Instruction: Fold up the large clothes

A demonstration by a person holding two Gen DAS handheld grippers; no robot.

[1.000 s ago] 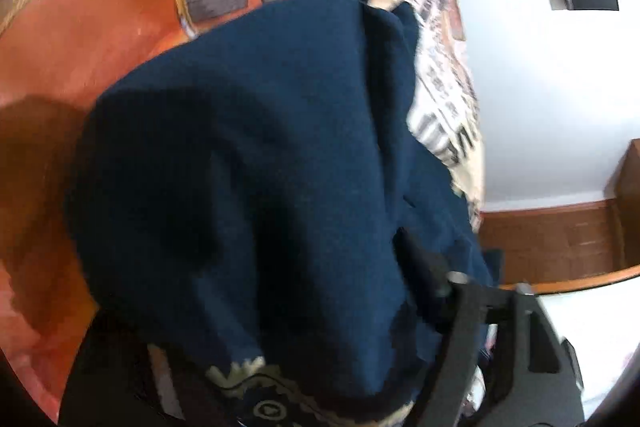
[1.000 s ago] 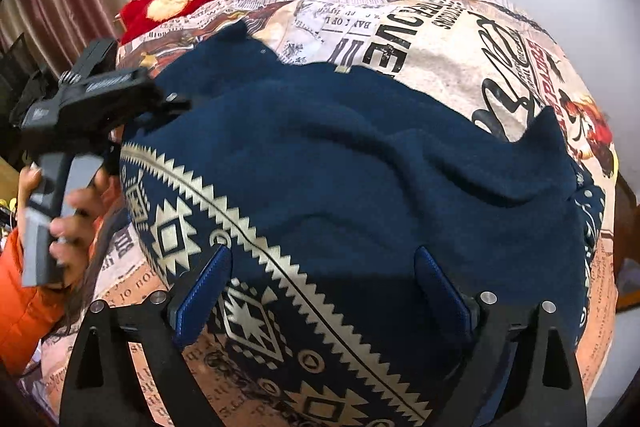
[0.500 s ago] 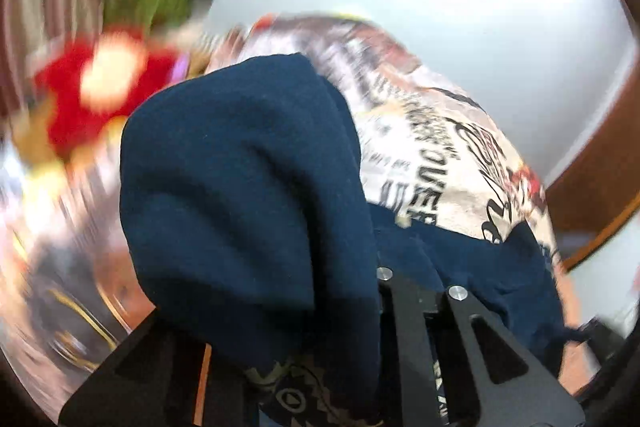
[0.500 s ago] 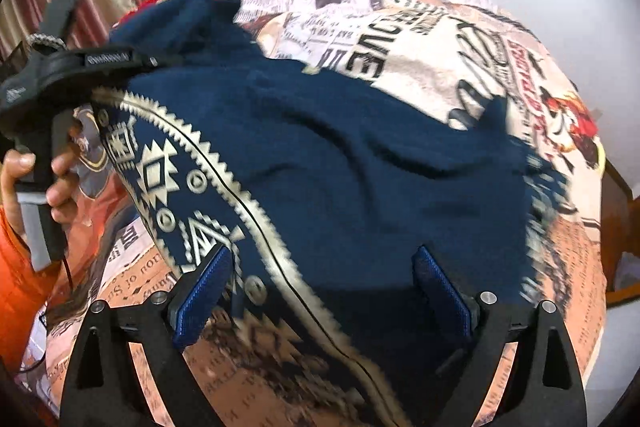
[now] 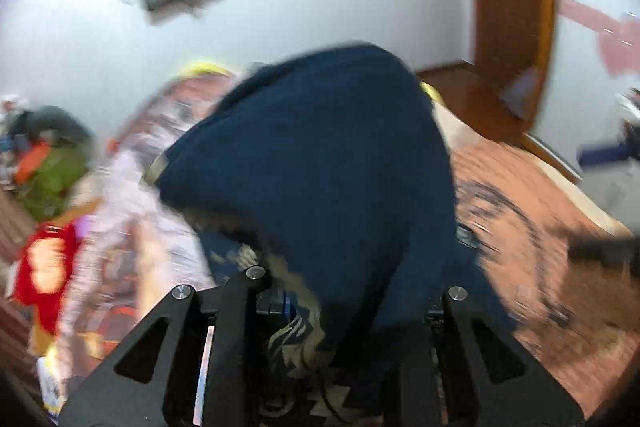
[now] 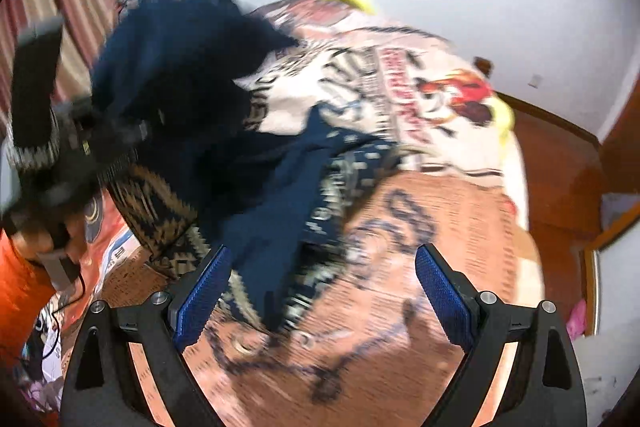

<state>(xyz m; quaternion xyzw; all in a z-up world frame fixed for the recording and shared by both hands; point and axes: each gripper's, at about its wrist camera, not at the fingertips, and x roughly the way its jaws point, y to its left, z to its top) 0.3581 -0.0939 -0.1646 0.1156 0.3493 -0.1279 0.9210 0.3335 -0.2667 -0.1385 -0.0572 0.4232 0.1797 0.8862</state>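
The left gripper (image 5: 344, 291) is pinching the navy sweater (image 5: 320, 155), lifting it in a bunch above the bed (image 6: 420, 227) — its lower part is trailing onto the printed bedspread. The right gripper (image 6: 320, 291) is hanging over it, fingers (image 6: 440, 291) wide and empty.

Motion blur smears the printed bedspread (image 6: 400, 307) and the navy patterned garment (image 5: 328, 163), which drapes over the left hand-held gripper (image 5: 344, 311) and hides its fingertips. A red plush toy (image 5: 44, 267) at the left edge is blurred past recognition.
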